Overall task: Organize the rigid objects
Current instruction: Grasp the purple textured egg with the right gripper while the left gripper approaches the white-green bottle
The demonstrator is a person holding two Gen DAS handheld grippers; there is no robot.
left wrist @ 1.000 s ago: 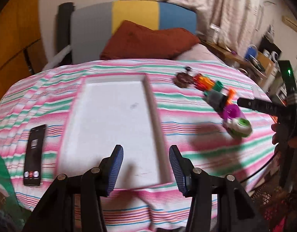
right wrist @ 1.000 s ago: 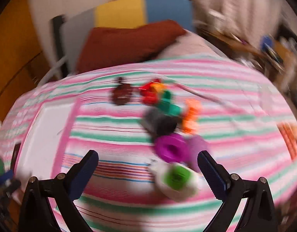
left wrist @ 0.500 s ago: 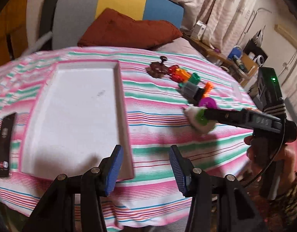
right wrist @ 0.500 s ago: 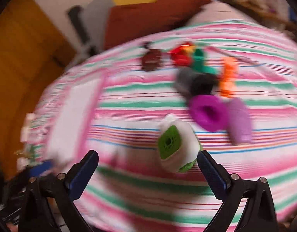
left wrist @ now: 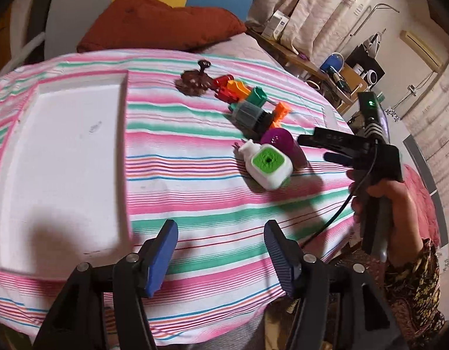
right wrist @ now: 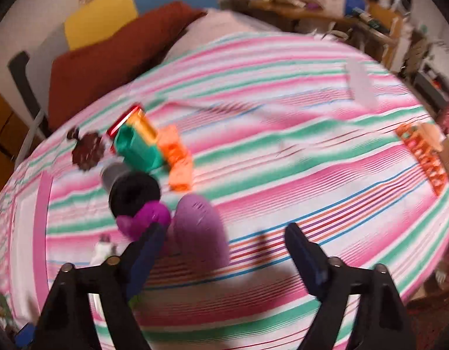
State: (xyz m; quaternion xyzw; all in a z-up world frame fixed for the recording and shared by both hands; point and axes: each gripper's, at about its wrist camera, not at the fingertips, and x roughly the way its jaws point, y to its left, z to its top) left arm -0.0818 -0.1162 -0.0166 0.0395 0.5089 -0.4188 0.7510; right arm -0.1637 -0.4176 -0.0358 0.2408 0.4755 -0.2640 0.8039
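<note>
A row of small toys lies on the striped cloth: a brown piece [left wrist: 194,81], red and orange pieces [left wrist: 230,87], a green piece [left wrist: 258,96], a grey-black cylinder [left wrist: 250,115], a purple piece [left wrist: 280,141] and a white box with a green top [left wrist: 268,166]. A white tray [left wrist: 64,151] lies to their left. My left gripper [left wrist: 221,245] is open and empty near the front edge. My right gripper [right wrist: 224,250] is open, with the light purple piece [right wrist: 199,227] between its fingers. It also shows from the side in the left wrist view [left wrist: 320,148], just right of the purple piece.
A red cushion [left wrist: 157,26] and a colour-block headboard stand behind the bed. Cluttered shelves [left wrist: 341,73] are at the right. An orange grid piece [right wrist: 423,154] lies near the right edge of the cloth.
My right gripper has swung right and forward, from framing the white-green box to framing the light purple piece. My left gripper has shifted right, so the tray sits further left and the phone is out of view.
</note>
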